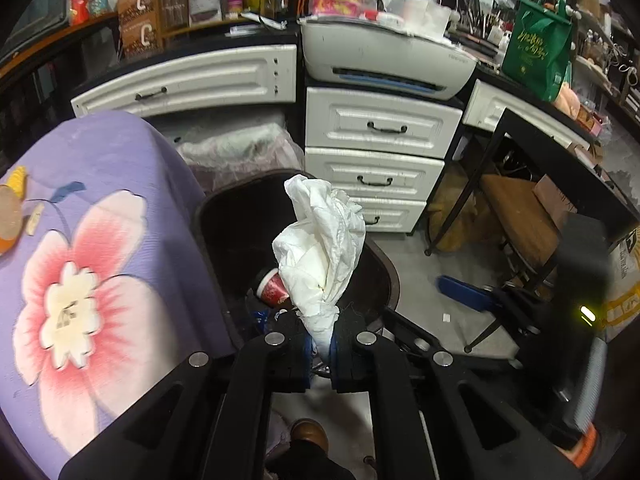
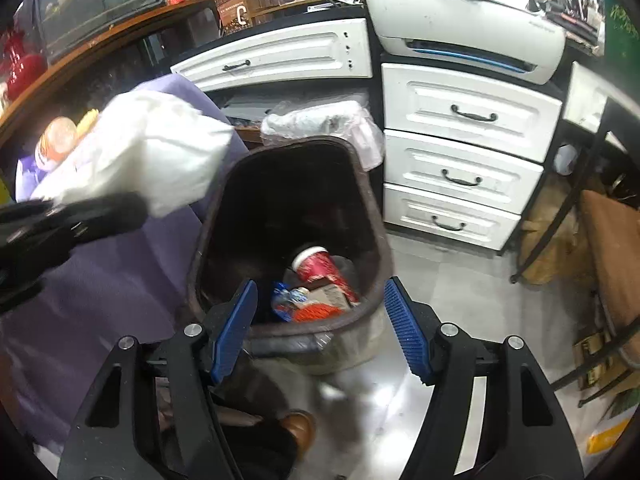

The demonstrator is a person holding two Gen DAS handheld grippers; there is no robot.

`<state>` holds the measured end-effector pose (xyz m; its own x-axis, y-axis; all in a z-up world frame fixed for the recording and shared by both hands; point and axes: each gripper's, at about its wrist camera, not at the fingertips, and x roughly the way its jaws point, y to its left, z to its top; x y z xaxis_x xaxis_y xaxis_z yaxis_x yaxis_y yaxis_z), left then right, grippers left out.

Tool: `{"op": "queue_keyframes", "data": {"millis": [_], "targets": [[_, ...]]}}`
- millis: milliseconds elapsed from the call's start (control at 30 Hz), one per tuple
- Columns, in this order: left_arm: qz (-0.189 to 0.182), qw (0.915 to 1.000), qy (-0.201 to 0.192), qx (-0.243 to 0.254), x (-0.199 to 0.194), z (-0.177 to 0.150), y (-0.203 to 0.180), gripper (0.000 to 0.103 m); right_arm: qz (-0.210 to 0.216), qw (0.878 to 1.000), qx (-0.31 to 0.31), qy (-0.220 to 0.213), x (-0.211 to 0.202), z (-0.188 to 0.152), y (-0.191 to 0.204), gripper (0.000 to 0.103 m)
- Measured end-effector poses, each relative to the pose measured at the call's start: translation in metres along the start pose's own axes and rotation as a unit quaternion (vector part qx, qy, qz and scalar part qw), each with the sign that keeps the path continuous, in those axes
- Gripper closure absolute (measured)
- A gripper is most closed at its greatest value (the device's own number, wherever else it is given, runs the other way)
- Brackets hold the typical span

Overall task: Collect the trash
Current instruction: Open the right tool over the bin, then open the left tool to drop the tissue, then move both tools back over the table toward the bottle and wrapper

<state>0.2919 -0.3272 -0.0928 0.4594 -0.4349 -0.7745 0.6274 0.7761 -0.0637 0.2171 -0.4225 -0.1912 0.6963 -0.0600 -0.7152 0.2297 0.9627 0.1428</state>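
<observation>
My left gripper (image 1: pixel 321 344) is shut on a crumpled white tissue (image 1: pixel 320 248) and holds it above the near rim of a dark brown trash bin (image 1: pixel 384 280). The bin (image 2: pixel 208 240) holds a red paper cup (image 2: pixel 320 268), a blue wrapper and an orange packet. My right gripper (image 2: pixel 324 320) is open and empty, its blue pads (image 2: pixel 236 328) on either side of the bin's near rim. In the right wrist view the left gripper (image 2: pixel 80 216) with the blurred tissue (image 2: pixel 160 152) shows at the left.
A table with a purple flowered cloth (image 1: pixel 92 264) stands left of the bin. White drawers (image 2: pixel 460 160) and a white printer (image 1: pixel 384 60) stand behind. A lined wastebasket (image 2: pixel 320 124) sits behind the bin. A chair and black table frame (image 1: pixel 520 220) stand right.
</observation>
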Motion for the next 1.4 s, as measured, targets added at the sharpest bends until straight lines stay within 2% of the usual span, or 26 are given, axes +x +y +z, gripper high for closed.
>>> {"op": "queue_keyframes", "data": {"millis": [300,567,600,667,733,1000,1133,1333,1400], "targets": [[0.015,0.9991,0.04,0.005,0.046,0.009,-0.009,0.097,-0.009,1.0,0.027,-0.003,-0.027,-0.028,-0.029,0.036],[0.035,0.9969,0.07,0.01,0.078,0.012,-0.012,0.093,-0.017,1.0,0.02,-0.01,-0.038,-0.037,-0.03,0.036],[0.035,0.9968,0.071,0.011,0.08,0.013,-0.012,0.09,-0.017,1.0,0.02,-0.012,-0.04,-0.037,-0.03,0.036],[0.03,0.9971,0.069,0.014,0.08,0.013,-0.014,0.074,-0.018,1.0,0.022,-0.012,-0.041,-0.037,-0.032,0.036],[0.04,0.9975,0.056,0.018,0.077,0.014,-0.015,0.037,-0.019,0.999,0.023,-0.011,-0.041,-0.038,-0.033,0.037],[0.023,0.9997,0.008,0.0,0.042,0.018,-0.018,0.026,-0.02,0.999,0.031,-0.016,-0.046,-0.039,-0.034,0.036],[0.028,0.9993,-0.023,0.004,0.009,0.015,-0.022,0.019,-0.024,0.999,0.028,-0.025,-0.051,-0.036,-0.032,0.036],[0.028,0.9964,-0.08,-0.005,-0.046,0.001,-0.005,0.005,-0.025,0.999,0.024,-0.037,-0.059,-0.035,-0.027,0.034],[0.028,0.9946,-0.098,-0.017,-0.064,-0.004,0.004,0.006,-0.021,0.999,0.027,-0.04,-0.061,-0.034,-0.025,0.034]]}}
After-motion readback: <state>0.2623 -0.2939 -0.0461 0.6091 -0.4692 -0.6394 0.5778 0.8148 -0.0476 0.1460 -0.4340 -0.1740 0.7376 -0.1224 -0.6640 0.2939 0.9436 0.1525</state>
